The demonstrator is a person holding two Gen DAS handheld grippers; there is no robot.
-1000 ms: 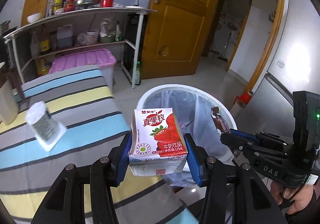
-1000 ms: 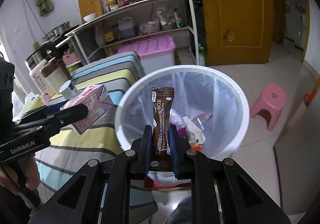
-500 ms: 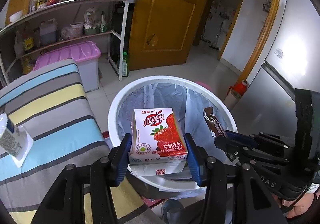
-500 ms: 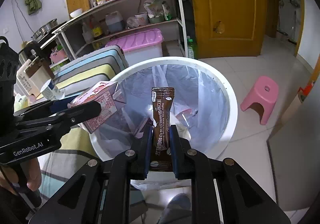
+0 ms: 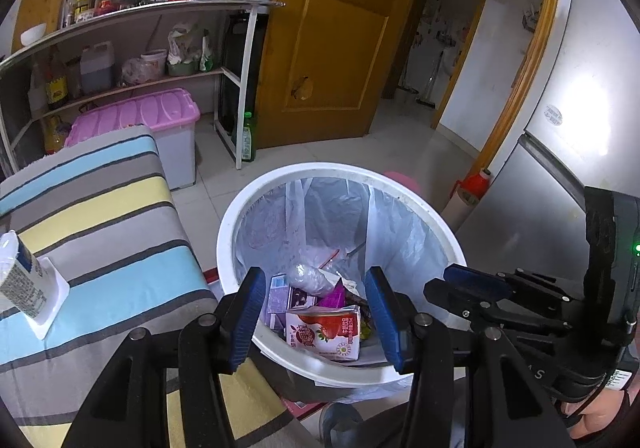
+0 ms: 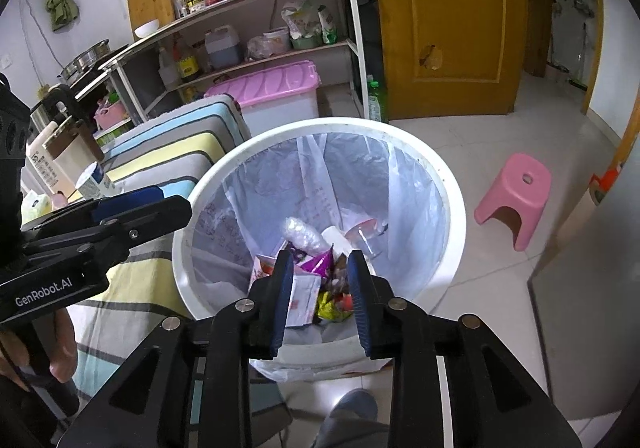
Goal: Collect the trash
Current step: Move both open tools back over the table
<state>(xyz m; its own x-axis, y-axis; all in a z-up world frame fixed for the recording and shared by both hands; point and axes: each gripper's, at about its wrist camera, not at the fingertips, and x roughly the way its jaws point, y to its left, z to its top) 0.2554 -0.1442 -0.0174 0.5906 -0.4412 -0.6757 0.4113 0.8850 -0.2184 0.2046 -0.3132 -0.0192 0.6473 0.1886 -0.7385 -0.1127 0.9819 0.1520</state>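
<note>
Two empty grippers hang over a white trash bin [image 5: 224, 232] lined with a clear plastic bag [image 5: 400, 232], its floor littered with wrappers and cartons. Among the refuse lies a strawberry milk carton [image 5: 324, 332], on its side near the bin's near wall, beside a purple box [image 5: 280, 296], a crumpled clear wrapper [image 5: 308, 276] and a magenta scrap [image 6: 318, 260]. A brown snack wrapper may lie in the heap, though the clutter hides it. The left gripper [image 5: 316, 320] stands spread wide, its blue pads [image 5: 250, 312] clear of everything, the carton directly below and between them. The right gripper [image 6: 318, 296] is also parted, holding nothing, poised above the pile at the bin's near side. To the left, a striped cloth [image 5: 100, 216] covers a table on which a white yogurt cup [image 5: 20, 284] rests upside down. A pink stool [image 6: 516, 196] sits on the tiles to the right of the bin, and a pink-lidded storage box [image 5: 136, 116] stands beyond the table.
</note>
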